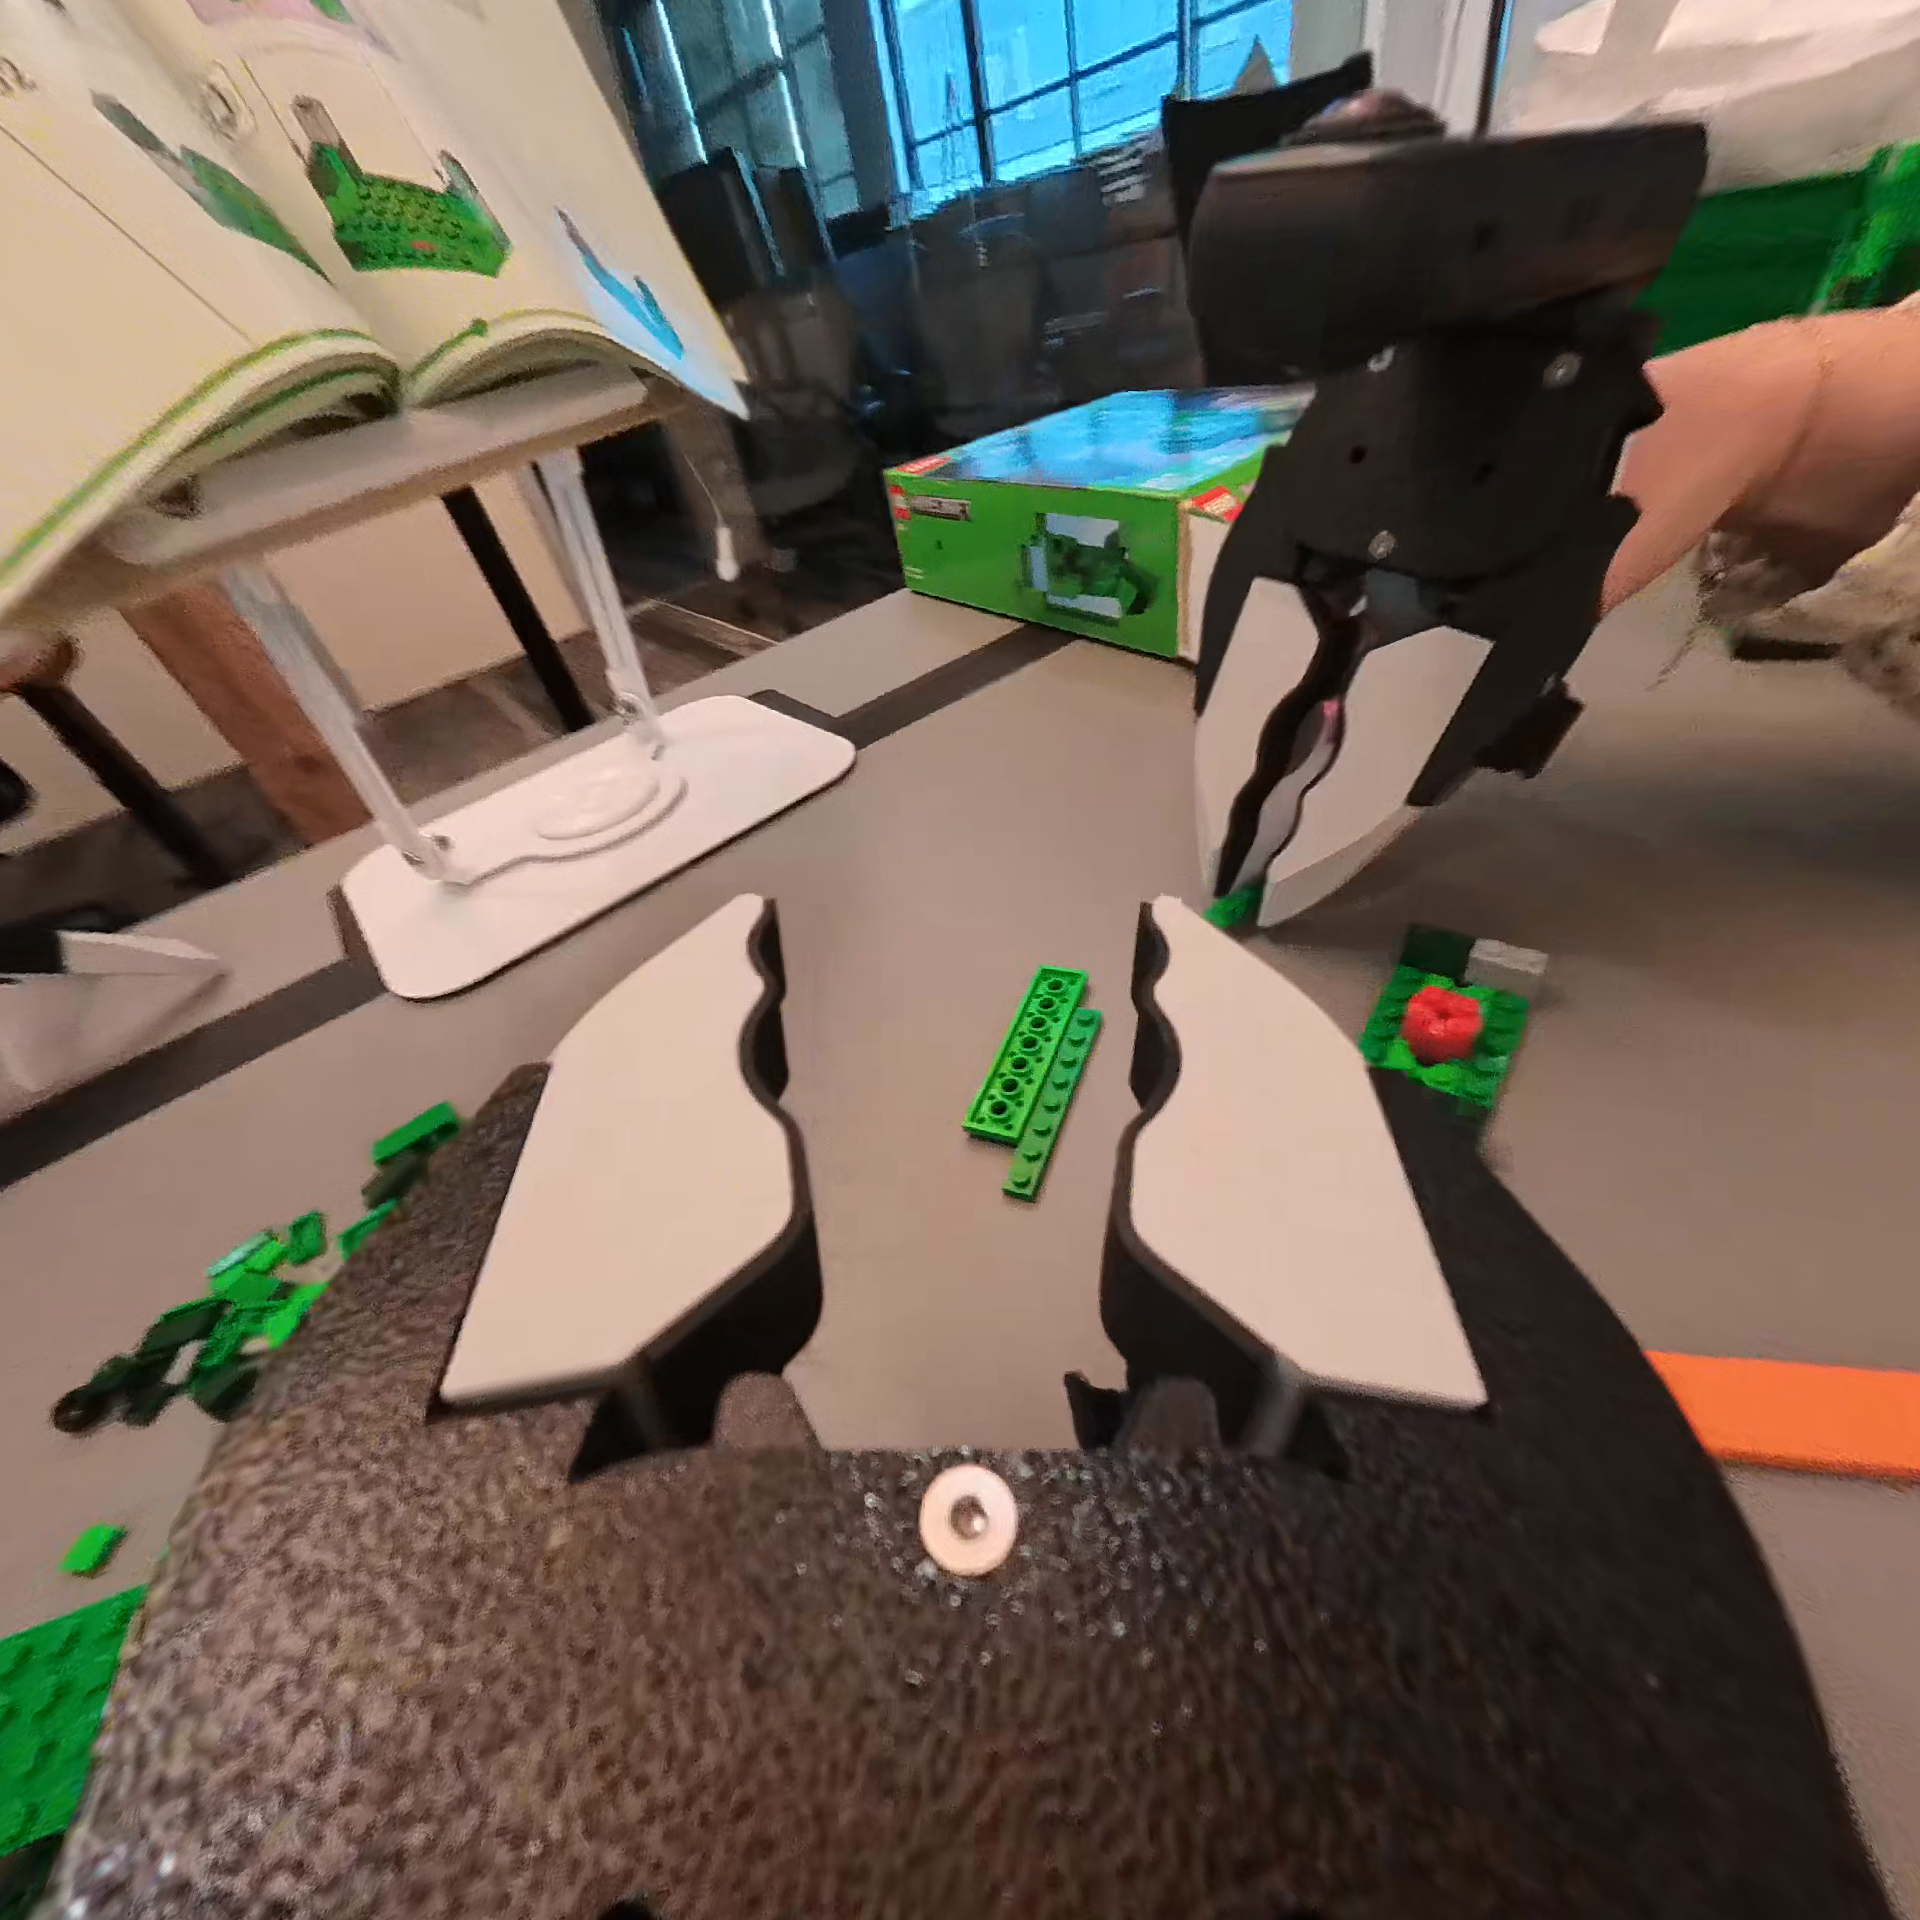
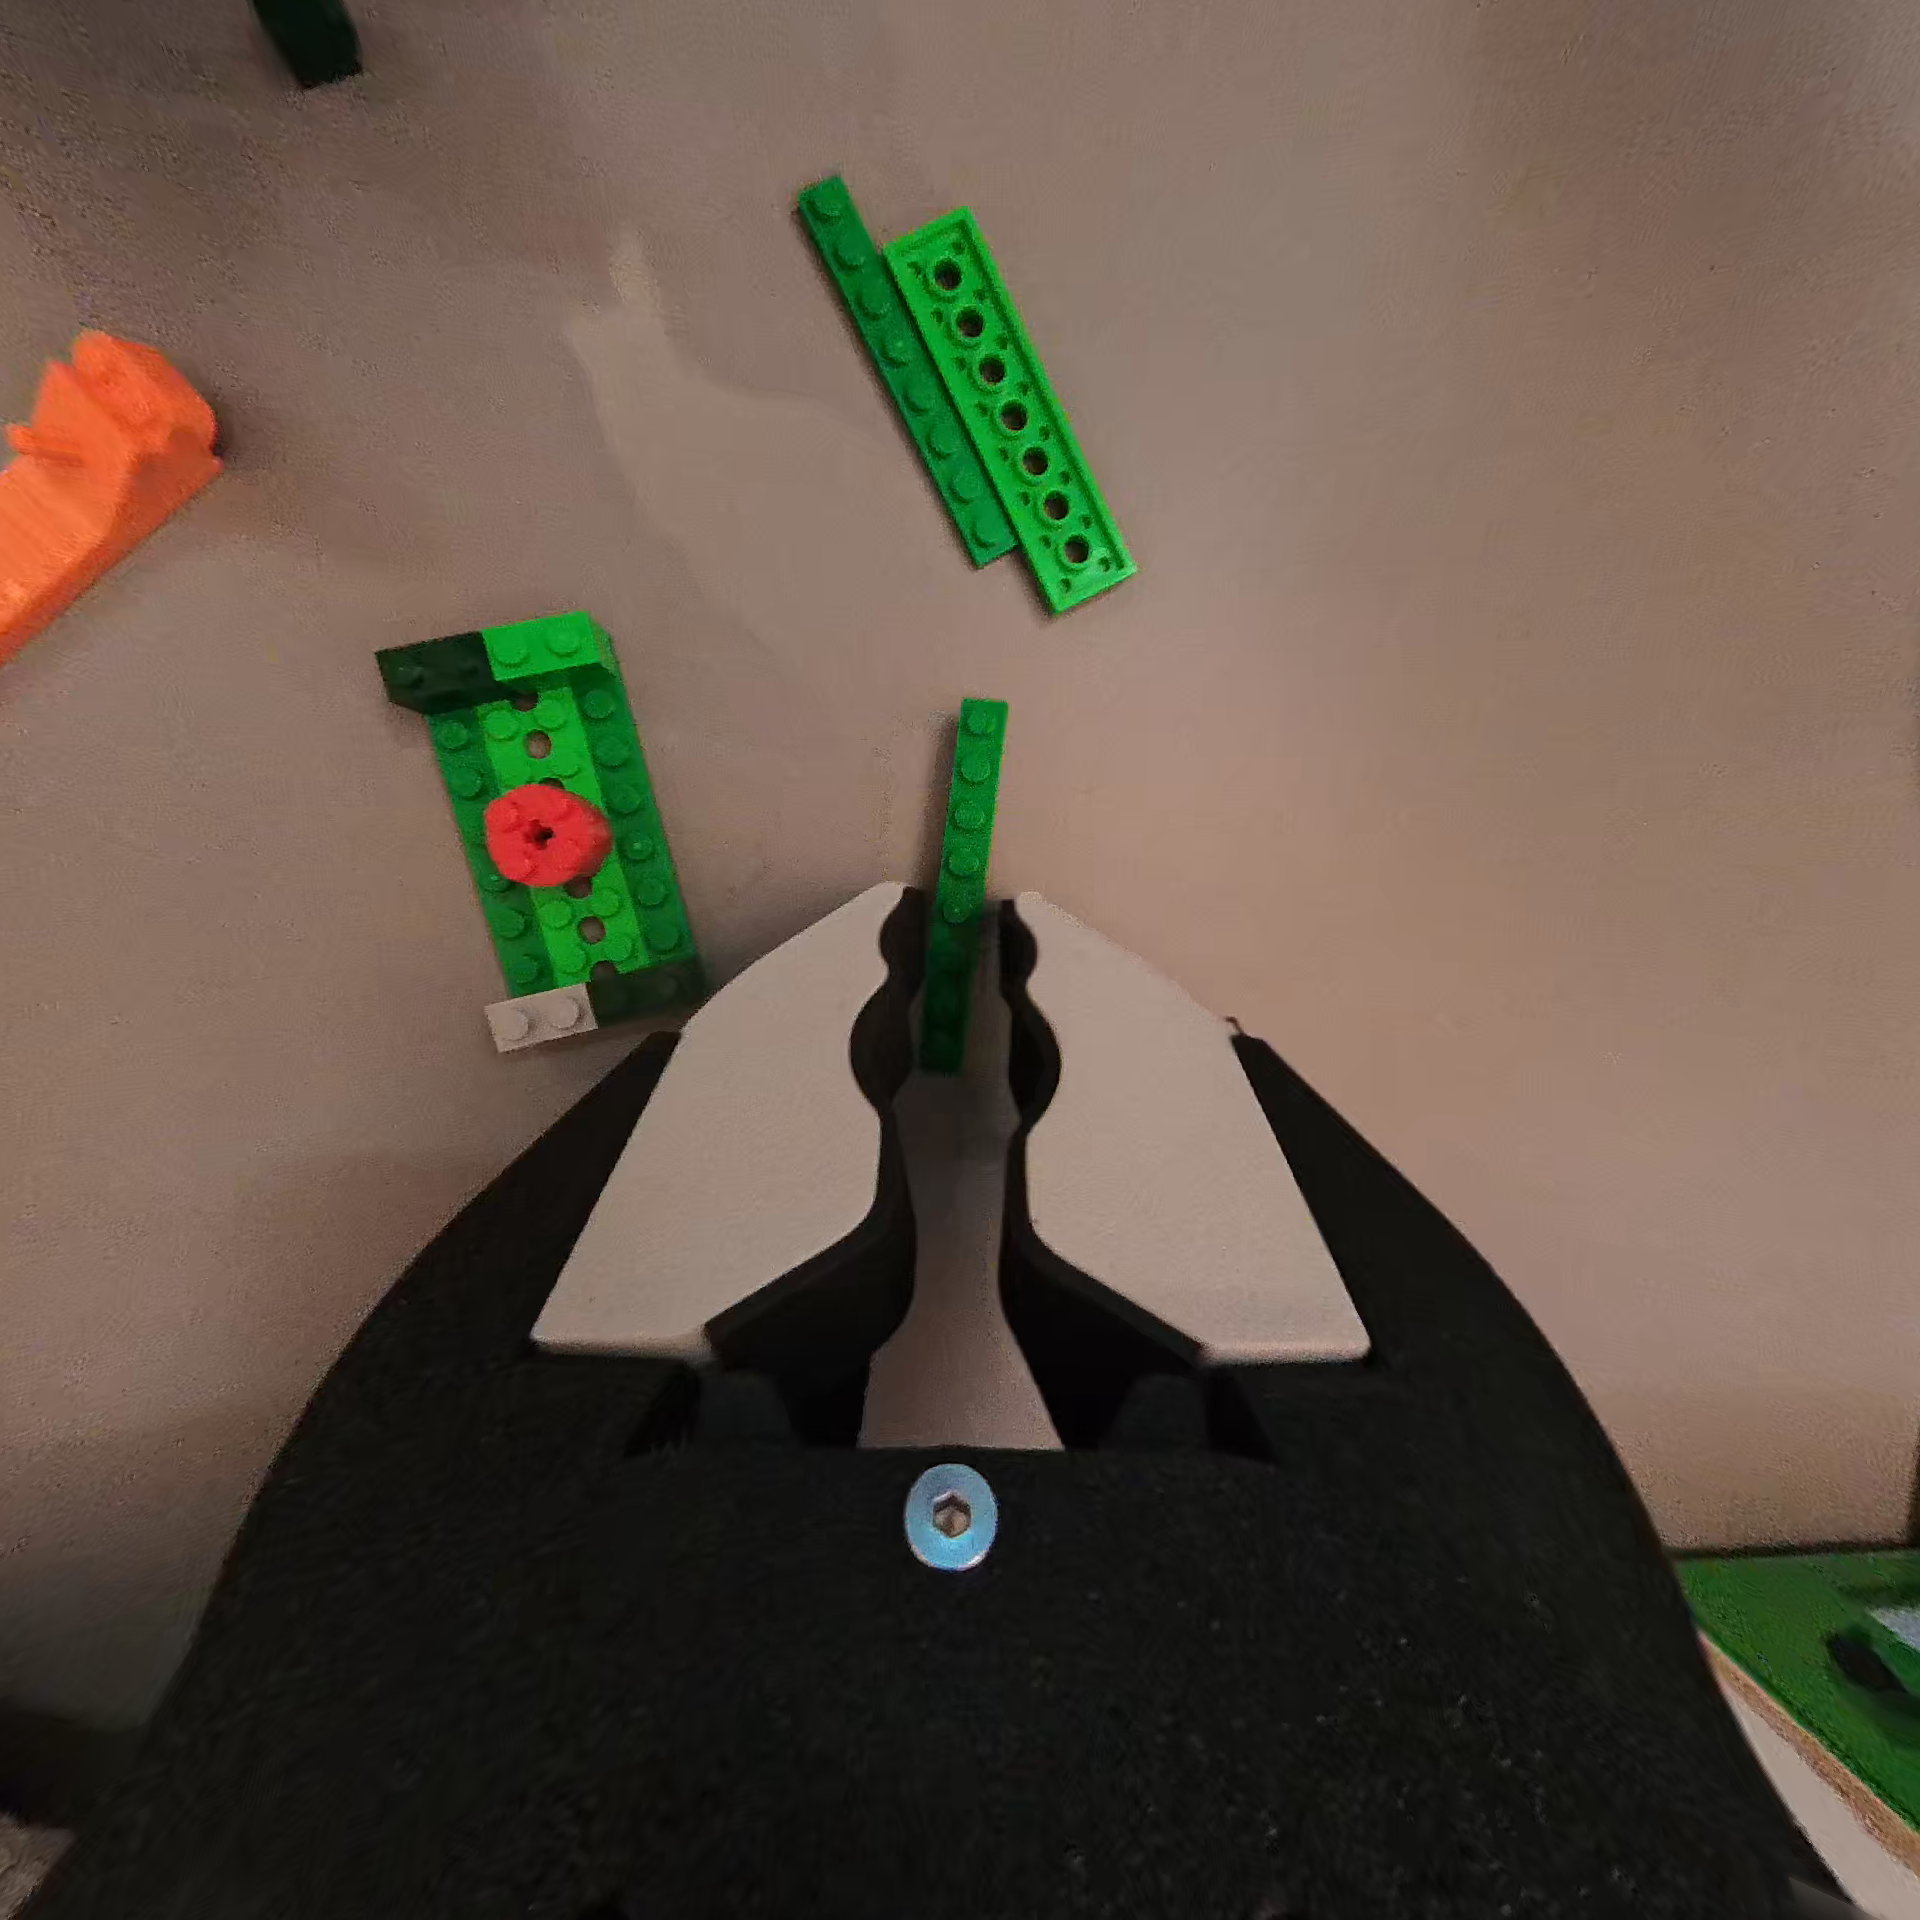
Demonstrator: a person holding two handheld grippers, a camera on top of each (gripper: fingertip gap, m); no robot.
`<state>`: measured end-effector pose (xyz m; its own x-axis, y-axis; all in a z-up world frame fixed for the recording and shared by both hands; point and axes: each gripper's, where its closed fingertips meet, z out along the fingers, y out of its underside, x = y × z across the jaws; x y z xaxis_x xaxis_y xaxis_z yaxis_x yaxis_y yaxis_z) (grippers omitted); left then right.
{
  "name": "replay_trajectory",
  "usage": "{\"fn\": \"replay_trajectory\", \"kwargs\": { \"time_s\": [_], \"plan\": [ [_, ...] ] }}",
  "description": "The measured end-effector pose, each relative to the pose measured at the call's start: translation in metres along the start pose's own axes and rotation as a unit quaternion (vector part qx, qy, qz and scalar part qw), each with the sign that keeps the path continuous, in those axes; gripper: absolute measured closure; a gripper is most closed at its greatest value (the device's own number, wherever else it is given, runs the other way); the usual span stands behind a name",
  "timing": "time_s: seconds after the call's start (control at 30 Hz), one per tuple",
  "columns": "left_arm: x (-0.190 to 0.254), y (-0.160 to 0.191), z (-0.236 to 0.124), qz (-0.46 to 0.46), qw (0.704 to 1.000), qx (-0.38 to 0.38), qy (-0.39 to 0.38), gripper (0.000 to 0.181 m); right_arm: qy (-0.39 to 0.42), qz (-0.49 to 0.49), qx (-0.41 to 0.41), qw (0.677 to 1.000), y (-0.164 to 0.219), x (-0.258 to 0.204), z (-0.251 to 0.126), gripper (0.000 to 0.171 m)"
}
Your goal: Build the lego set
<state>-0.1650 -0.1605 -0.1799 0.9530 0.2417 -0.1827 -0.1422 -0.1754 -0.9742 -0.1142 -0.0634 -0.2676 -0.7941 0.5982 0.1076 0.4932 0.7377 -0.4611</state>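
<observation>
My left gripper (image 1: 956, 914) is open and empty, hovering over two green plates (image 1: 1029, 1070) that lie side by side on the grey table (image 1: 935, 810); one is wide with holes, one narrow. They also show in the right wrist view (image 2: 977, 395). My right gripper (image 2: 961, 899) is shut on the near end of a narrow green strip (image 2: 971, 800), tips down at the table. It also shows in the left wrist view (image 1: 1247, 904), with green at its tips. A small green assembly with a red round piece (image 2: 545, 836) and a grey brick lies to its left (image 1: 1444, 1029).
An open instruction book (image 1: 260, 260) rests on a stand with a white base (image 1: 603, 821) at the back left. The green set box (image 1: 1039, 540) lies behind. Loose green pieces (image 1: 239, 1299) are at the left. An orange tool (image 2: 94, 468) and a green baseplate (image 1: 52, 1704) lie nearby. The gap from one gripper's tips to the other's is roughly 15 cm.
</observation>
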Motion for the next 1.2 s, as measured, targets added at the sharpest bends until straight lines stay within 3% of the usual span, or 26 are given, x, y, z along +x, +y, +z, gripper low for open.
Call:
{"fn": "replay_trajectory", "kwargs": {
  "time_s": [0.13,0.2,0.3,0.43,0.6,0.8,0.93,1.03,1.1,1.2],
  "plan": [
    [-0.002,-0.01,-0.005,0.043,0.997,0.046,-0.045,0.118,0.013,0.031,0.062,0.998,-0.005,0.003,-0.018,0.145],
    [-0.003,-0.017,-0.009,0.057,0.994,0.07,-0.06,0.119,0.066,0.043,0.105,0.991,-0.008,0.013,-0.028,0.142],
    [-0.004,-0.023,-0.015,0.064,0.991,0.095,-0.069,0.121,0.179,0.055,0.217,0.958,-0.02,0.027,-0.046,0.139],
    [-0.006,-0.022,-0.017,0.055,0.991,0.099,-0.071,0.118,0.301,0.137,0.292,0.898,-0.01,0.036,-0.071,0.138],
    [-0.009,-0.02,-0.017,0.073,0.988,0.1,-0.091,0.114,0.432,0.146,0.316,0.832,0.005,0.027,-0.09,0.138],
    [0.007,-0.026,-0.017,0.121,0.982,0.125,-0.073,0.116,0.491,0.063,0.327,0.805,-0.01,0.014,-0.099,0.147],
    [0.014,-0.04,-0.03,0.16,0.969,0.17,-0.077,0.124,0.474,0.071,0.338,0.81,-0.009,0.014,-0.098,0.147],
    [0.018,-0.037,-0.028,0.158,0.972,0.164,-0.064,0.124,0.449,0.081,0.361,0.813,-0.011,0.012,-0.098,0.145],
    [0.017,-0.035,-0.027,0.159,0.973,0.156,-0.063,0.126,0.403,0.073,0.352,0.841,-0.013,0.008,-0.088,0.145],
    [0.016,-0.032,-0.026,0.151,0.975,0.151,-0.059,0.128,0.257,0.074,0.292,0.918,-0.006,0.002,-0.054,0.148]
  ]
}}
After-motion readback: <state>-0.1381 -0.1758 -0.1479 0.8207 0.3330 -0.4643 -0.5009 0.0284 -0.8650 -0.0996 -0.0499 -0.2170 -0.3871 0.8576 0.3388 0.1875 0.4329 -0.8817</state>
